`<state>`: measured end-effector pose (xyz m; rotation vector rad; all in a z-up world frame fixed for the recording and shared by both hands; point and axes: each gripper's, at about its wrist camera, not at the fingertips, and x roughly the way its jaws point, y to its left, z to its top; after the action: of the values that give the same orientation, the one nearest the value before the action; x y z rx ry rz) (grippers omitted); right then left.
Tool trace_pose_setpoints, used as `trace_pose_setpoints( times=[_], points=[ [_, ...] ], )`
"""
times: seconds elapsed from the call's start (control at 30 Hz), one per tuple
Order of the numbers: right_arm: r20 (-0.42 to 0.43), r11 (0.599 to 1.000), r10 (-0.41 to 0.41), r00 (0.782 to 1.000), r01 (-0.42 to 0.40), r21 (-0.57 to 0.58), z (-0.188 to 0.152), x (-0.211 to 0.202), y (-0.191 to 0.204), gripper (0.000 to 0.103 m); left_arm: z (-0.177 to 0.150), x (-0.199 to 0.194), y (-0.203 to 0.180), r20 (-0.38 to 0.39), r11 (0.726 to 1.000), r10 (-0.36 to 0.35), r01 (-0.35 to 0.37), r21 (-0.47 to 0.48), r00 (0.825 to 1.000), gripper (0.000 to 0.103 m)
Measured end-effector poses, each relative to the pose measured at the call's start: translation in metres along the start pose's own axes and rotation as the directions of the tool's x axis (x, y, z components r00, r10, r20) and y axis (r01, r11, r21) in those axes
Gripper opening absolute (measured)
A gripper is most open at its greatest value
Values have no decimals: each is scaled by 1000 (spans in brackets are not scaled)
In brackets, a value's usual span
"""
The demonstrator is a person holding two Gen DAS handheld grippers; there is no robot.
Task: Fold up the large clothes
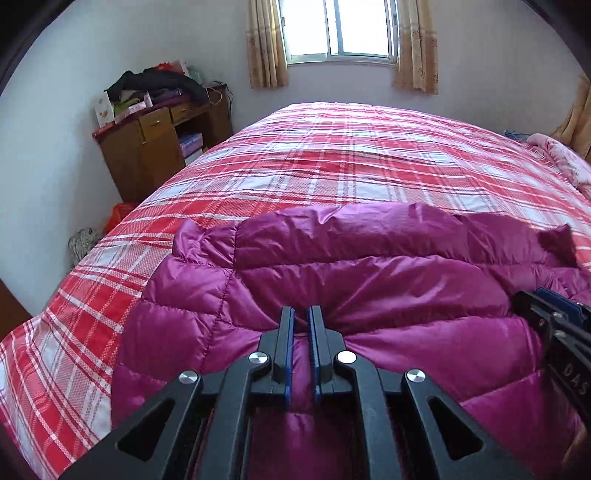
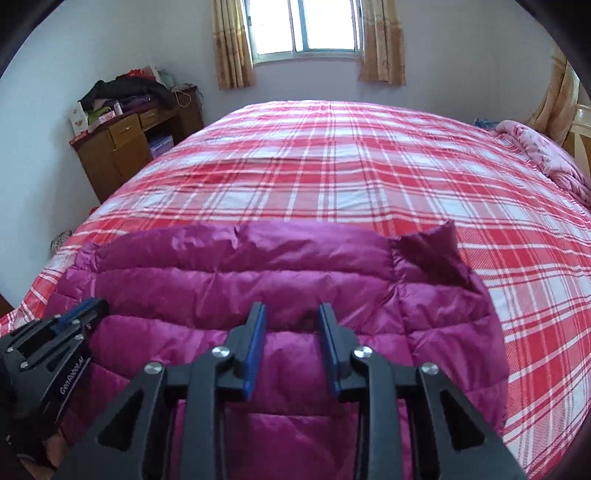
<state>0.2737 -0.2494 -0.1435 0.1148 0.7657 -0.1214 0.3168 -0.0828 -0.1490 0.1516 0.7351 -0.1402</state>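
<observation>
A magenta quilted down jacket (image 1: 369, 280) lies on the red and white plaid bed (image 1: 332, 166), near its front edge; it also shows in the right wrist view (image 2: 258, 273). My left gripper (image 1: 301, 317) is shut on a pinched fold of the jacket, and the fabric puckers around its fingers. My right gripper (image 2: 291, 314) is open just above the jacket, with nothing between its fingers. It shows at the right edge of the left wrist view (image 1: 554, 306). The left gripper shows at the lower left of the right wrist view (image 2: 81, 314).
A wooden cabinet (image 1: 155, 147) piled with clothes stands at the back left by the wall. A pink blanket (image 2: 546, 155) lies at the bed's far right. A window with curtains (image 1: 340, 33) is behind the bed. A red bag (image 1: 118, 218) sits on the floor at the left.
</observation>
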Motion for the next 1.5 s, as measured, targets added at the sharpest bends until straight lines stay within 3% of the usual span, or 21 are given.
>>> trace_pose_setpoints(
  times=[0.2,0.33,0.67,0.8,0.93,1.0,1.03,1.07,1.1,1.23,1.3,1.5],
  points=[
    [17,997,-67,998,68,-42,-7,15,6,31,-6,17,-4,-9,1000,10,-10,11,1000,8],
    [21,997,-65,998,66,-42,-9,18,4,31,-7,23,2,-29,1000,-21,21,-19,999,8],
    [27,991,-106,994,108,-75,-12,19,9,30,-7,22,-5,-34,1000,17,-17,7,999,8],
    [28,990,-115,993,117,-83,-13,20,11,31,-8,-1,15,-29,997,-71,70,-26,997,8],
    [30,989,-120,992,122,-86,-12,20,12,31,-13,-45,64,47,990,-37,43,-131,998,8],
    [31,988,-123,992,125,-88,-12,20,13,31,-19,-53,84,52,983,-13,22,-181,999,14],
    [31,988,-123,992,125,-87,-12,21,14,31,-24,-53,97,38,974,-17,25,-225,999,30],
    [31,989,-122,992,124,-86,-12,21,14,31,-29,-50,105,23,966,-28,33,-258,999,57],
    [31,988,-122,992,125,-88,-12,21,14,31,-35,-47,112,16,956,-37,40,-289,999,74],
    [31,987,-129,991,132,-94,-12,21,15,31,-56,-24,117,-64,924,-94,63,-378,994,77],
    [31,988,-126,992,128,-92,-11,22,14,31,-61,-19,120,-61,913,-106,73,-402,993,80],
    [43,993,-98,994,101,-61,-6,4,8,31,-55,-36,112,-76,956,-35,12,-293,997,80]
  ],
)
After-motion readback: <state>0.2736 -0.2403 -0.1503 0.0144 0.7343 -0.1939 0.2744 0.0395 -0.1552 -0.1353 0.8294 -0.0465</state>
